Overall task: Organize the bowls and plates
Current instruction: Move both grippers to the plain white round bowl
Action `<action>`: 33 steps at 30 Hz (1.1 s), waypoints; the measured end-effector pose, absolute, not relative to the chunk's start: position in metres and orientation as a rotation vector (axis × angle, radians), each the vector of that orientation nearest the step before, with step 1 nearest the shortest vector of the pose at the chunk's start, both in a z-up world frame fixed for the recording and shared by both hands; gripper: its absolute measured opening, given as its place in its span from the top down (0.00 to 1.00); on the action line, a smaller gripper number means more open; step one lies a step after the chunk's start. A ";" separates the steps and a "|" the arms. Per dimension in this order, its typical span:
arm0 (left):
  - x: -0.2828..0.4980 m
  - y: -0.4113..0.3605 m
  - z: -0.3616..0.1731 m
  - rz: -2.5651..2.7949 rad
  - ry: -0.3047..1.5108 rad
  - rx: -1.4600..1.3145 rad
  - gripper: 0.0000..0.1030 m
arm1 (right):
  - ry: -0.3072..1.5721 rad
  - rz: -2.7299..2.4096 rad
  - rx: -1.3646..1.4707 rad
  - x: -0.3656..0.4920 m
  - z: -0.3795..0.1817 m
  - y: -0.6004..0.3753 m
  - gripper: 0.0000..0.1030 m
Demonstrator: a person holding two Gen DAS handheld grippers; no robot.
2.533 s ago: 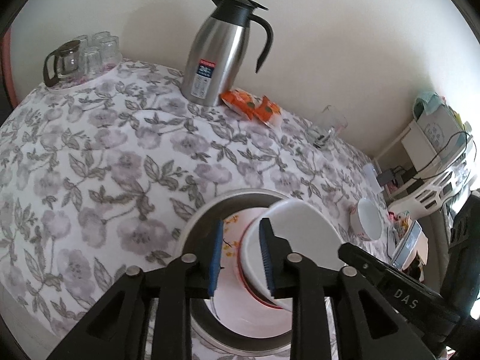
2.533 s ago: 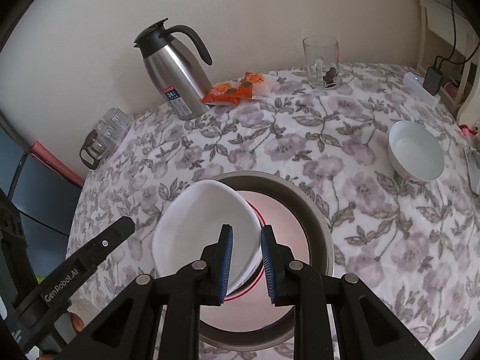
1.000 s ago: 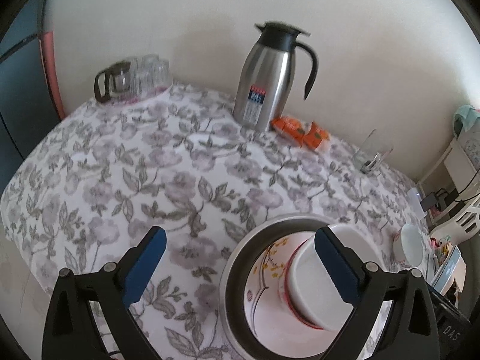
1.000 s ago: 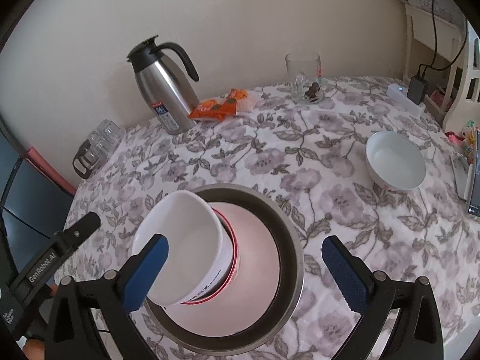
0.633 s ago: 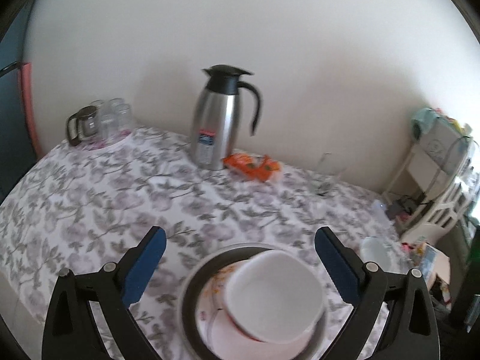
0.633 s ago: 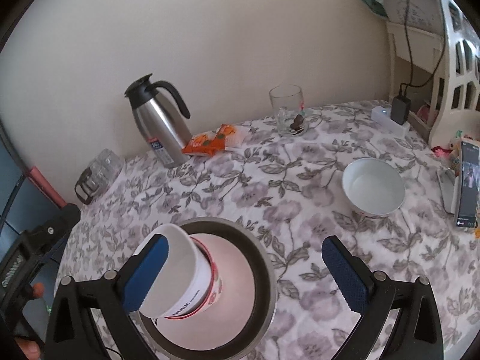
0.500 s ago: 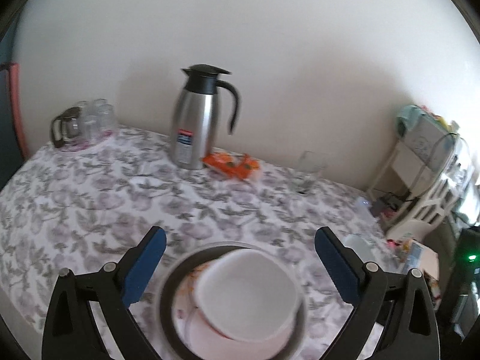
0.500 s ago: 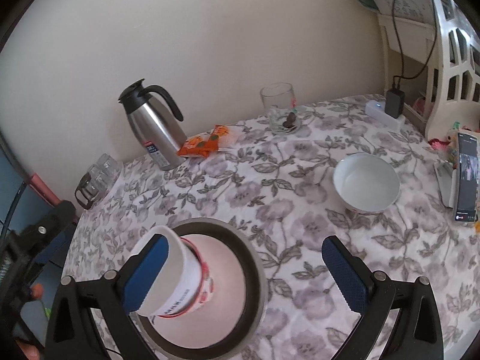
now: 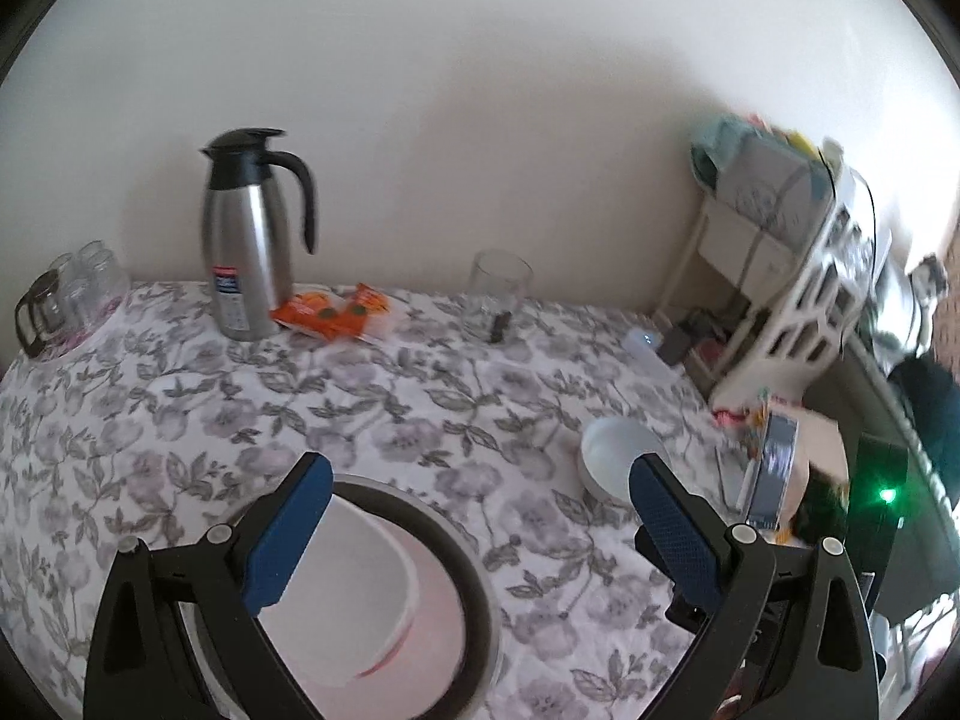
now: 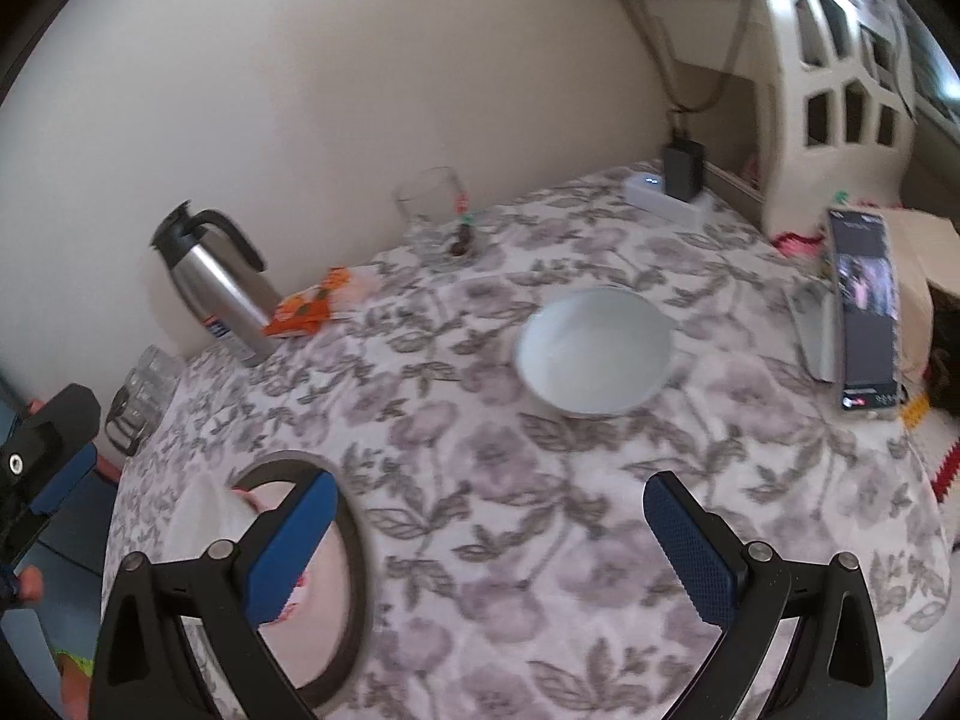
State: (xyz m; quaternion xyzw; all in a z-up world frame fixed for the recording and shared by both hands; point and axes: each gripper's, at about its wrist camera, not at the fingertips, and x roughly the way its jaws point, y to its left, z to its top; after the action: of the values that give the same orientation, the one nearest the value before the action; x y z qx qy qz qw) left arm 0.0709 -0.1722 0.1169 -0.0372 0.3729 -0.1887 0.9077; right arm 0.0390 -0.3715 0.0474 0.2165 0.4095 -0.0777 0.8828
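A white bowl with a red band (image 9: 354,600) rests tilted inside a round metal basin (image 9: 480,588) on the floral tablecloth; it also shows in the right wrist view (image 10: 204,516), at the lower left. A second white bowl (image 10: 594,351) sits alone on the cloth to the right; it also shows in the left wrist view (image 9: 612,459). My left gripper (image 9: 474,534) is open and empty above the basin's right side. My right gripper (image 10: 492,546) is open and empty, above the cloth between basin and second bowl.
A steel thermos (image 9: 249,240), an orange snack packet (image 9: 327,312), a glass cup (image 9: 498,288) and a tray of glasses (image 9: 66,294) stand along the back. A phone (image 10: 864,306) leans at the right edge beside a white shelf unit (image 9: 804,300).
Both grippers opened, let go of the red-banded bowl in the basin, then lifted and swung right toward the second bowl.
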 end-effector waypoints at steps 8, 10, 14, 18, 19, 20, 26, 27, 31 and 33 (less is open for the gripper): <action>0.074 -0.219 0.095 -0.443 0.854 -0.028 0.04 | 0.882 -0.222 0.509 0.028 0.024 -0.416 0.00; 0.079 -0.227 0.087 -0.450 0.878 -0.028 0.04 | 0.881 -0.231 0.529 0.026 0.019 -0.426 0.00; 0.085 -0.244 0.077 -0.468 0.908 -0.018 0.04 | 0.878 -0.240 0.572 0.026 0.007 -0.442 0.00; 0.090 -0.261 0.071 -0.486 0.908 -0.003 0.05 | 0.877 -0.247 0.603 0.028 -0.005 -0.454 0.02; 0.092 -0.264 0.069 -0.489 0.912 -0.007 0.05 | 0.878 -0.245 0.604 0.029 -0.007 -0.456 0.03; 0.096 -0.267 0.065 -0.492 0.921 -0.013 0.05 | 0.878 -0.243 0.603 0.030 -0.009 -0.458 0.03; 0.107 -0.279 0.046 -0.489 0.941 0.021 0.06 | 0.868 -0.235 0.603 0.037 -0.020 -0.468 0.15; 0.110 -0.280 0.043 -0.494 0.953 0.013 0.06 | 0.872 -0.232 0.603 0.038 -0.022 -0.469 0.18; 0.121 -0.283 0.032 -0.495 0.986 -0.012 0.20 | 0.872 -0.218 0.606 0.045 -0.028 -0.474 0.22; 0.128 -0.284 0.027 -0.493 1.007 -0.029 0.21 | 0.870 -0.216 0.607 0.048 -0.029 -0.476 0.26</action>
State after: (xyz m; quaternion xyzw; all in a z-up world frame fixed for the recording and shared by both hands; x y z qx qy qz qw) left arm 0.1278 -0.2839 0.0268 -0.0138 0.4773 -0.2337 0.8470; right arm 0.0482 -0.4765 -0.0293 0.2891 0.4139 -0.1028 0.8570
